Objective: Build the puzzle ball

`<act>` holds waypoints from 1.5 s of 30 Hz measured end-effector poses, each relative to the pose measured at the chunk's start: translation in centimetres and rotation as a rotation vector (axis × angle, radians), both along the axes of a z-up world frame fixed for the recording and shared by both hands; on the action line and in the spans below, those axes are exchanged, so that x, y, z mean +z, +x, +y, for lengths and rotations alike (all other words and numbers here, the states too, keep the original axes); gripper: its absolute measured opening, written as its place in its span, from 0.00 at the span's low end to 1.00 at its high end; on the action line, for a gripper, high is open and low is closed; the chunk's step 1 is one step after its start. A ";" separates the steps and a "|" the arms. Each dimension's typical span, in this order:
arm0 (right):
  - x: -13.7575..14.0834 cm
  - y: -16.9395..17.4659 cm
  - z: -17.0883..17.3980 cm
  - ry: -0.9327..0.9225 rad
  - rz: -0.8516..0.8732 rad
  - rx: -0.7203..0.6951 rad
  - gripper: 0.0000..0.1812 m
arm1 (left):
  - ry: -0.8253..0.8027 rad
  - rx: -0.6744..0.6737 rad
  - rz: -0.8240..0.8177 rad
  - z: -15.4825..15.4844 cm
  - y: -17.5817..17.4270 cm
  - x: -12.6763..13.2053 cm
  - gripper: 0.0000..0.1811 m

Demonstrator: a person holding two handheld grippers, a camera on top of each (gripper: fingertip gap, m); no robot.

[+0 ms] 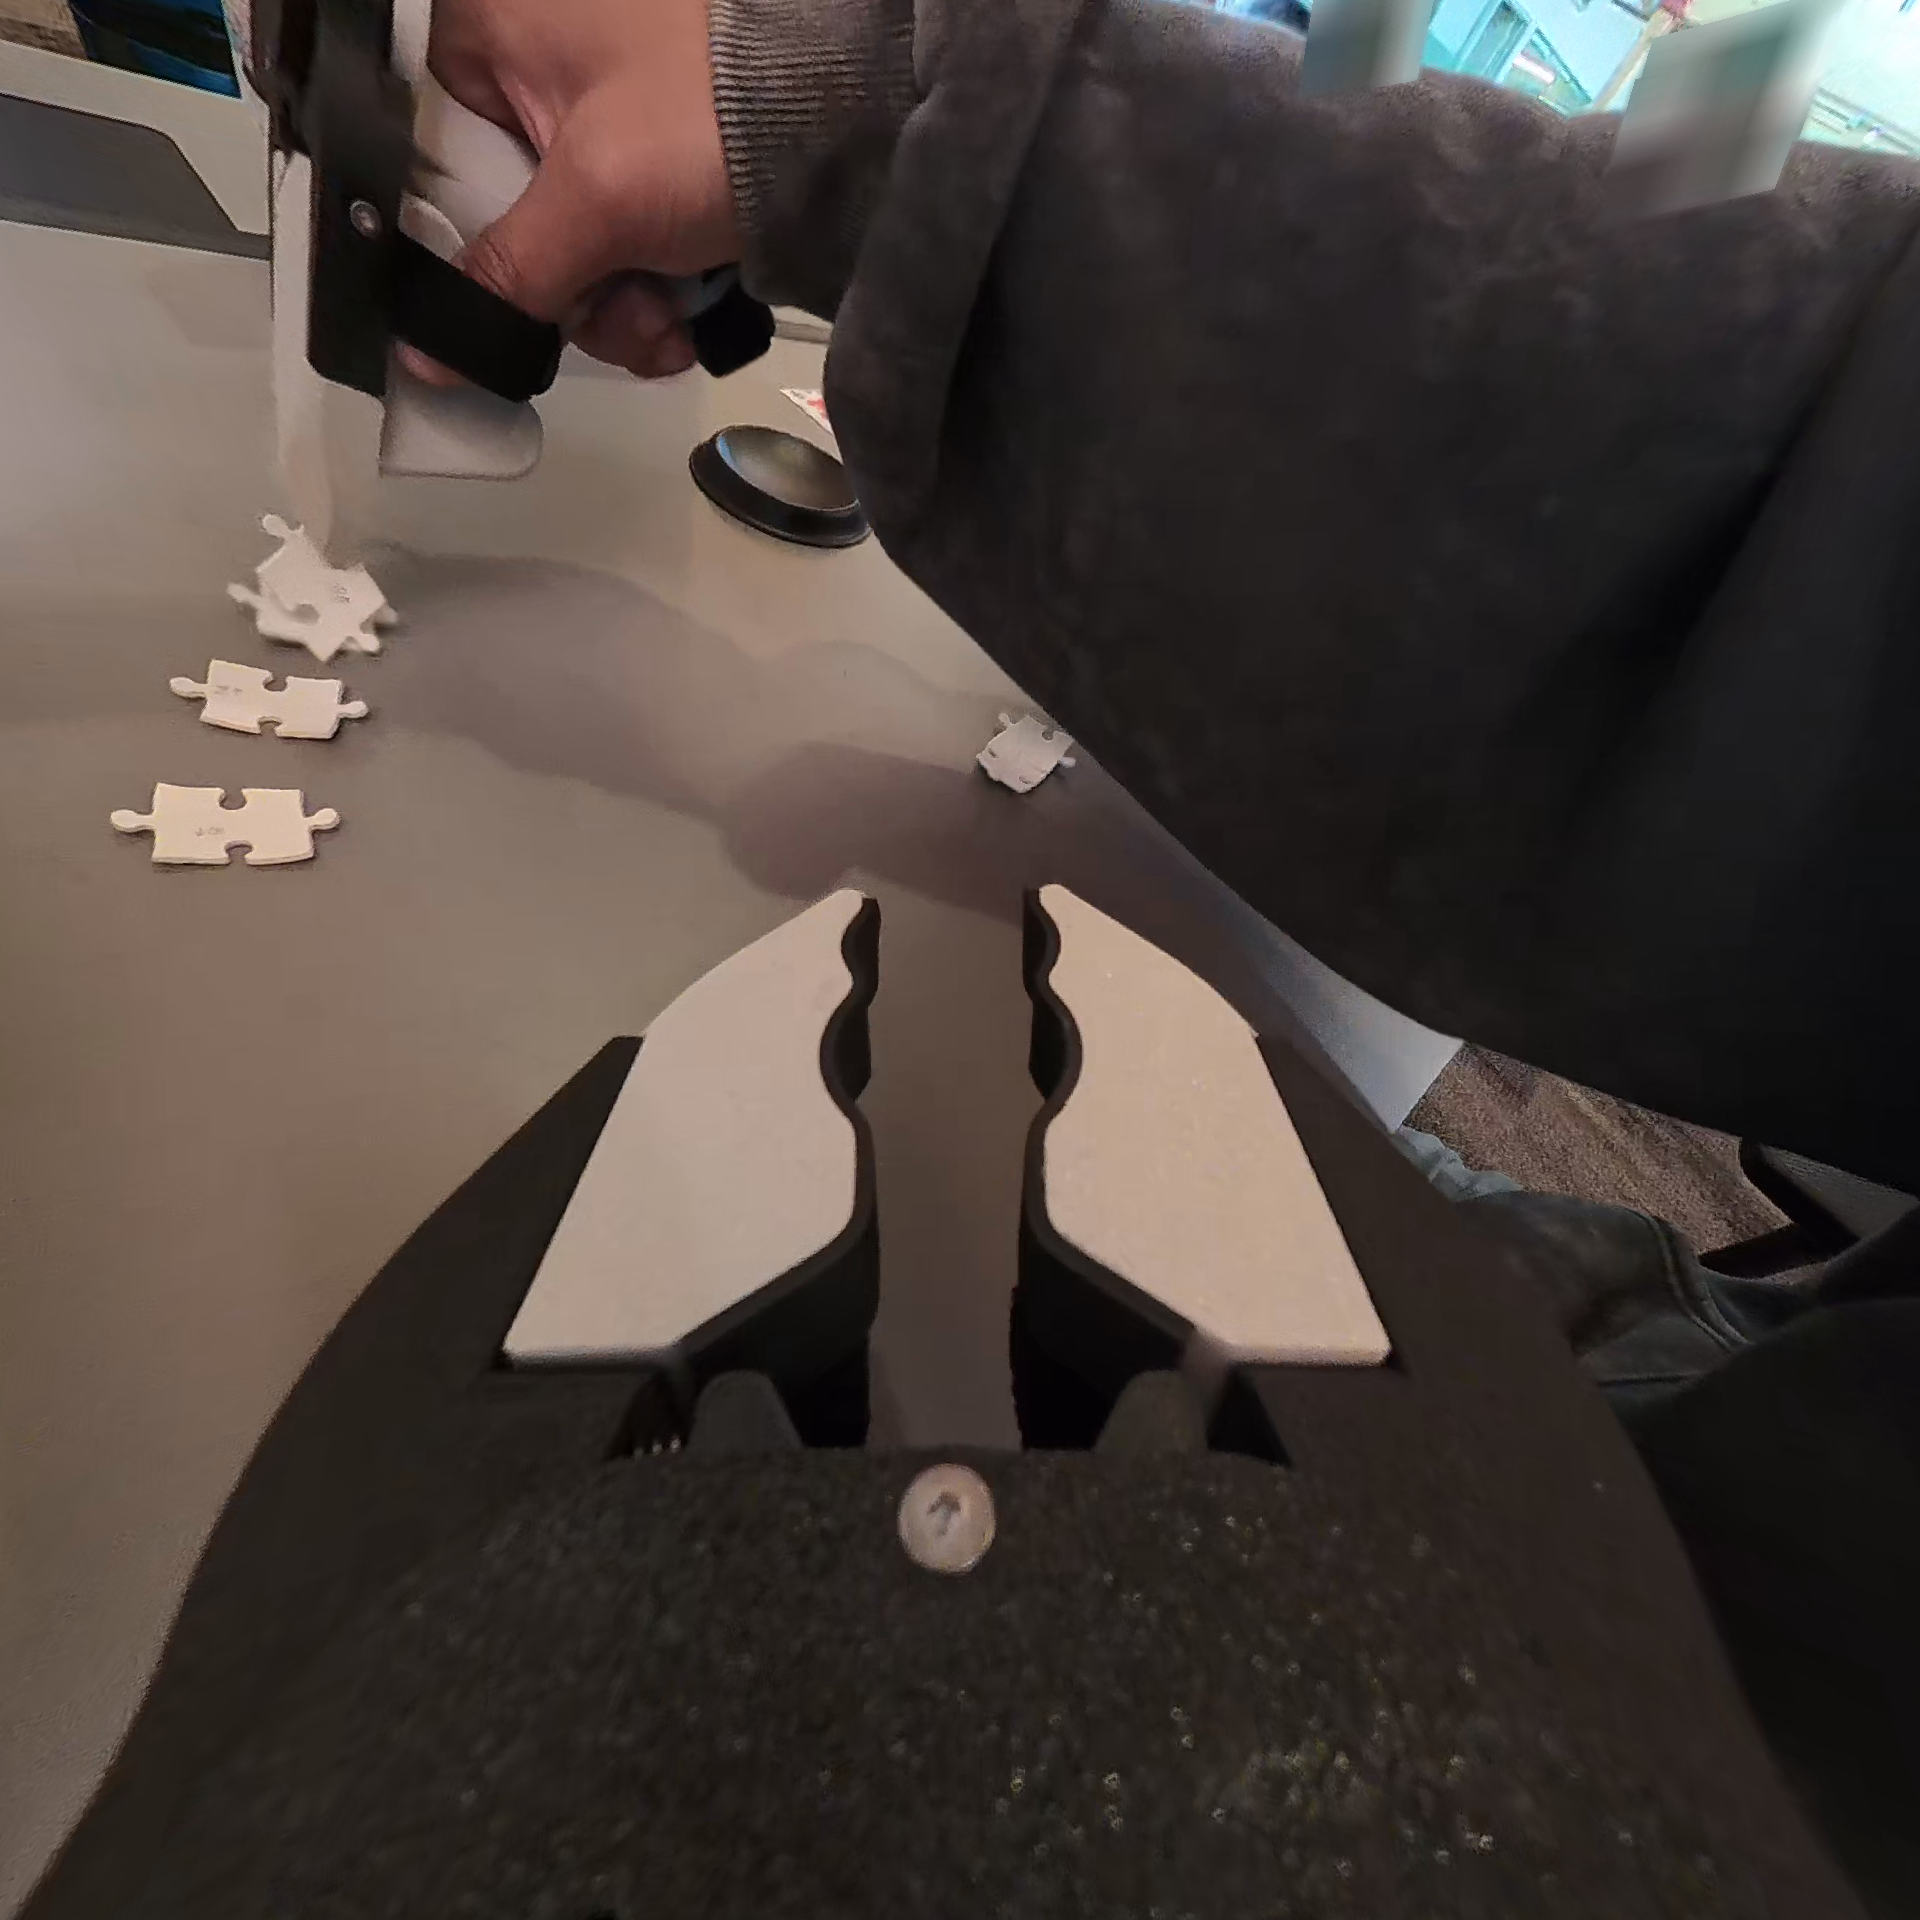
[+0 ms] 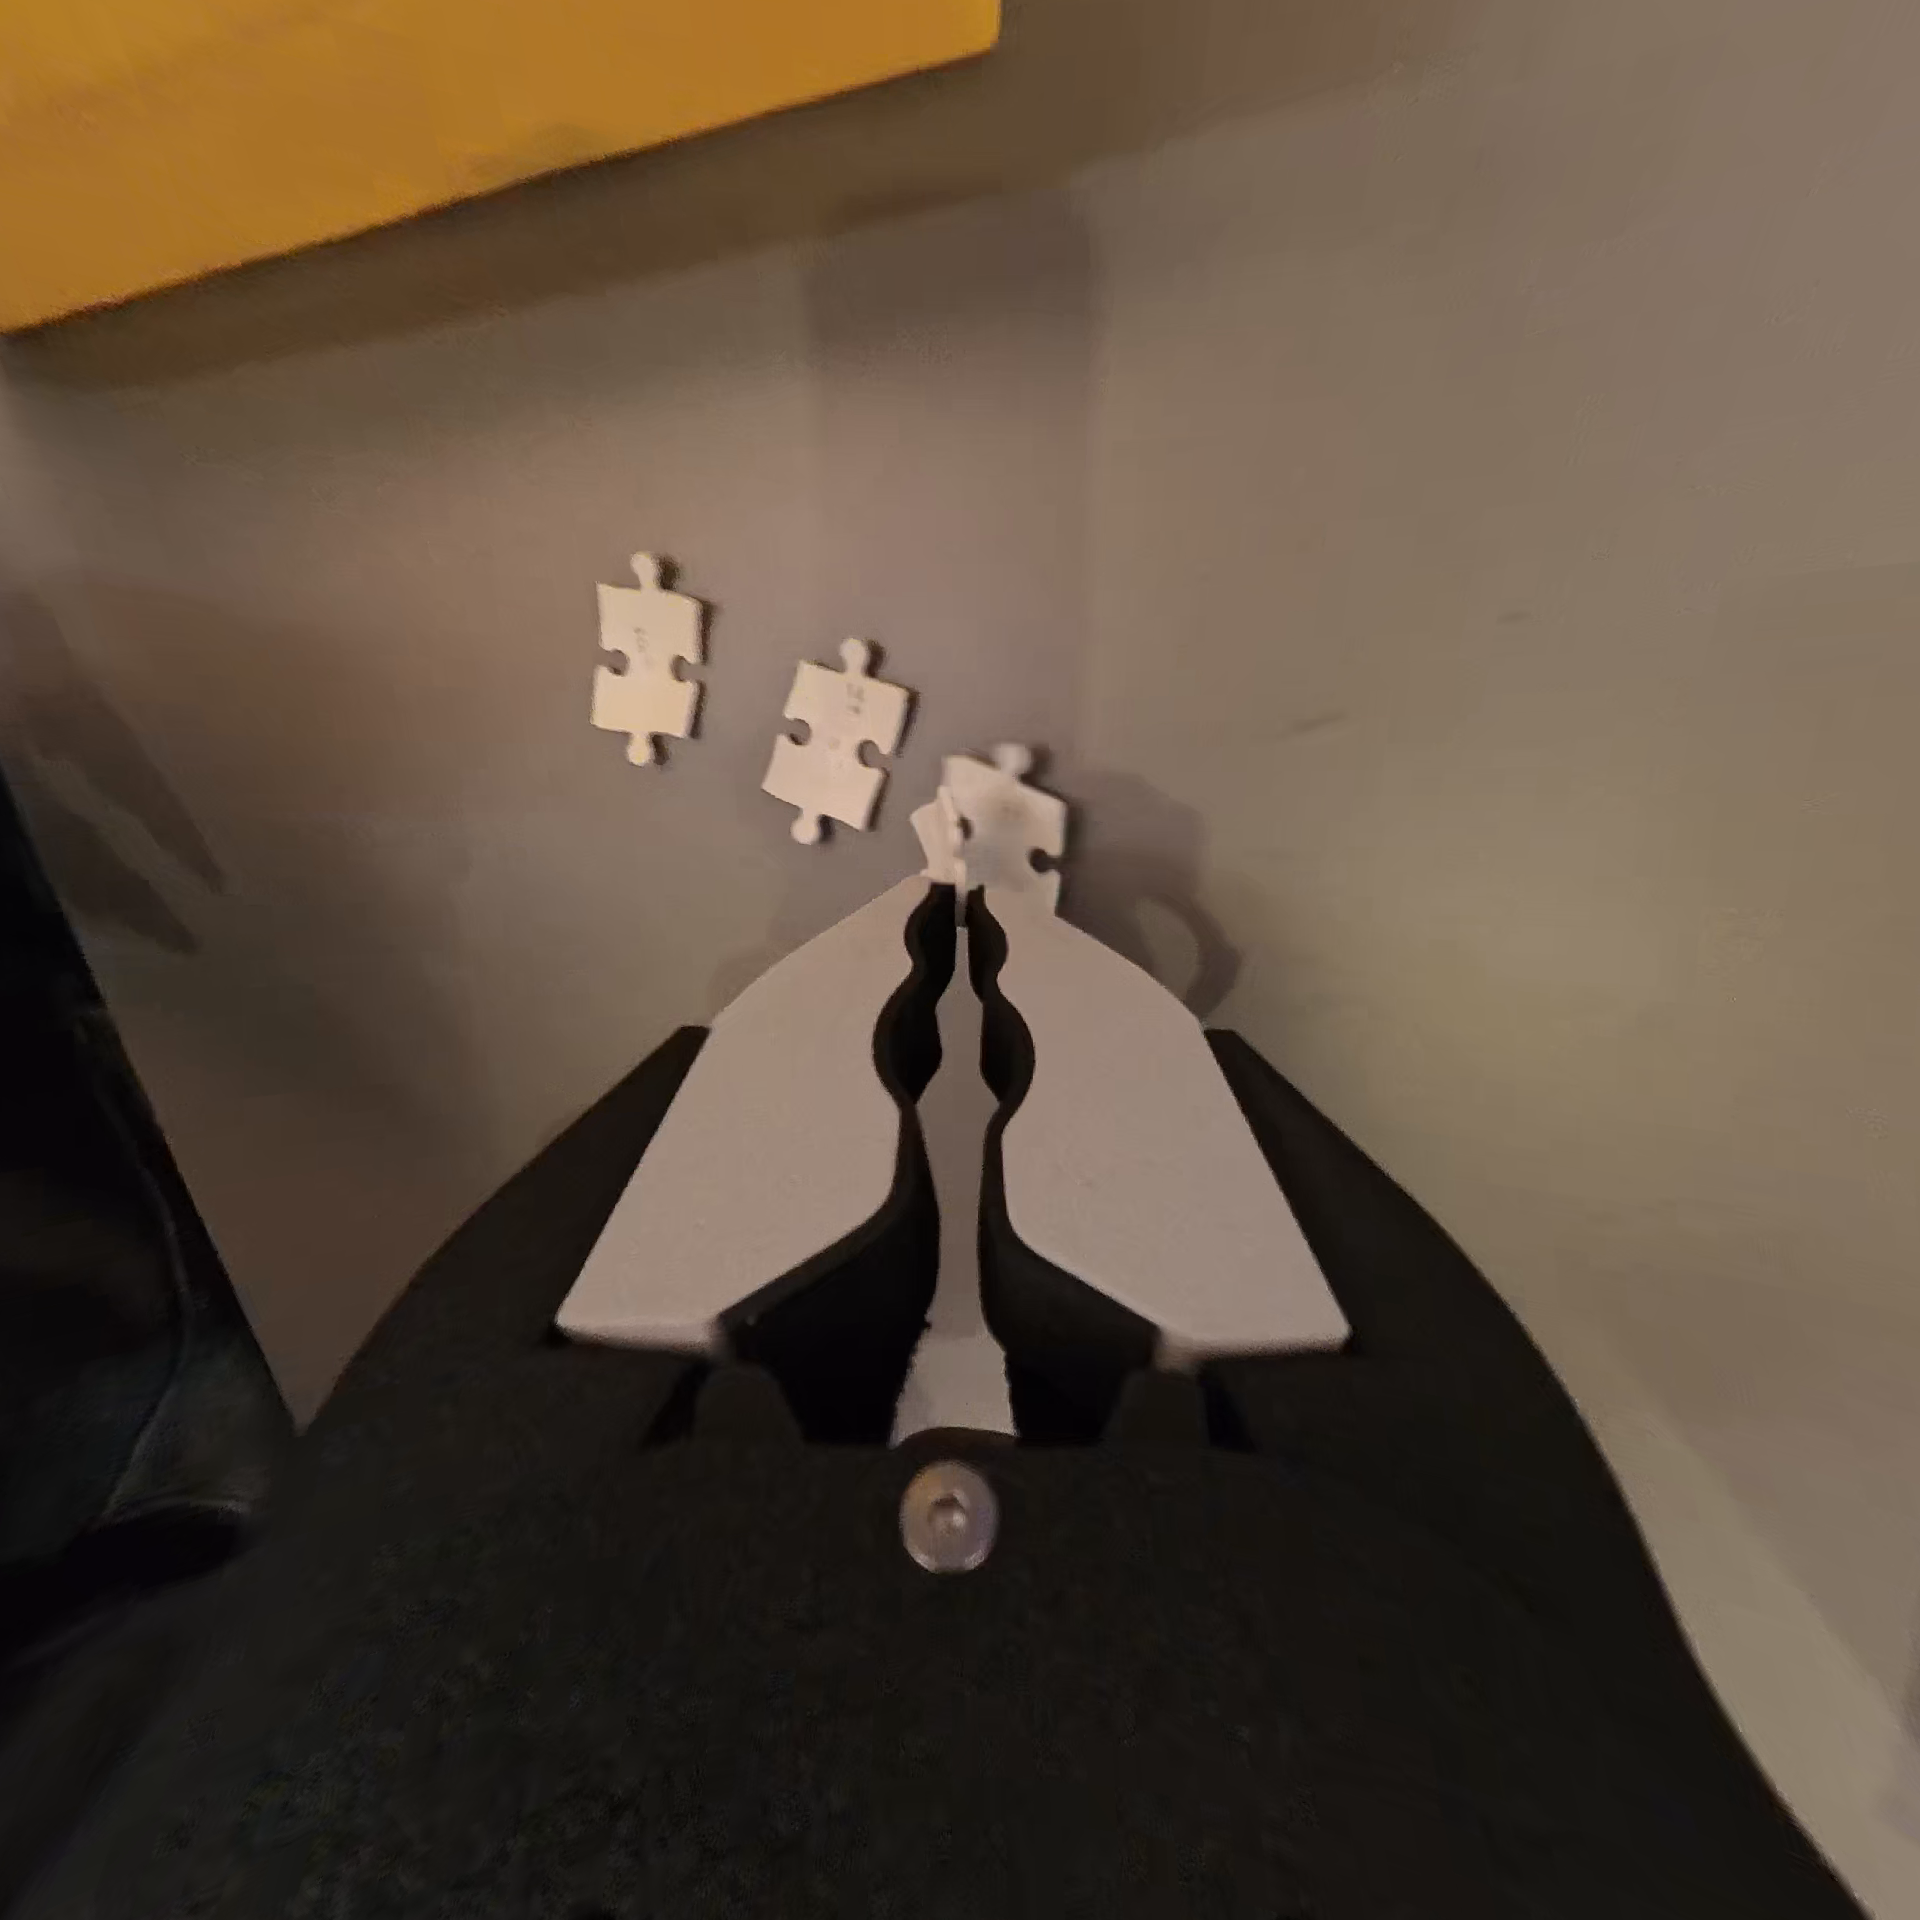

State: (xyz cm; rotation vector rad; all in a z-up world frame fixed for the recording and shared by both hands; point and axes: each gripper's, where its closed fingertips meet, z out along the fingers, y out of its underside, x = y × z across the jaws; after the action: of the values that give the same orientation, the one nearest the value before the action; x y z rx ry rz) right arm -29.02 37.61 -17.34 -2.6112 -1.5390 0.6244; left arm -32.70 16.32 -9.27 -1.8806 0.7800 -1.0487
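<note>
Several white puzzle pieces lie on the grey table (image 1: 468, 1039). In the right wrist view my right gripper (image 2: 956, 888) is shut on a tilted cluster of joined pieces (image 2: 1003, 821), nipping its near edge. Two joined pairs lie left of it, one close (image 2: 842, 738) and one farther (image 2: 646, 660). In the left wrist view the cluster (image 1: 312, 597) sits under the blurred right gripper (image 1: 307, 509), with the pairs (image 1: 260, 698) (image 1: 223, 824) nearer. A single piece (image 1: 1023, 750) lies by the sleeve. My left gripper (image 1: 948, 909) is open and empty above the table.
A person's hand (image 1: 592, 177) and dark sleeve (image 1: 1299, 520) reach across the upper part of the left wrist view. A black round grommet (image 1: 779, 483) sits in the table. A yellow panel (image 2: 416, 125) lies at the far left. A dark object (image 2: 104, 1247) stands at the left edge. Left tips to right tips: about 25 cm.
</note>
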 end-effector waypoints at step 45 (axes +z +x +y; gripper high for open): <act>-2.0 -0.5 1.6 -0.051 -0.125 0.243 0.07 | 0.008 -0.011 0.020 -0.2 0.3 -0.3 0.14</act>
State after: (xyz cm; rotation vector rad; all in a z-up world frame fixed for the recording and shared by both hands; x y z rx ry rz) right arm -29.48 39.18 -19.33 -2.5653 -1.9218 0.5291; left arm -32.36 16.10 -9.57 -1.8841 0.8062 -1.0337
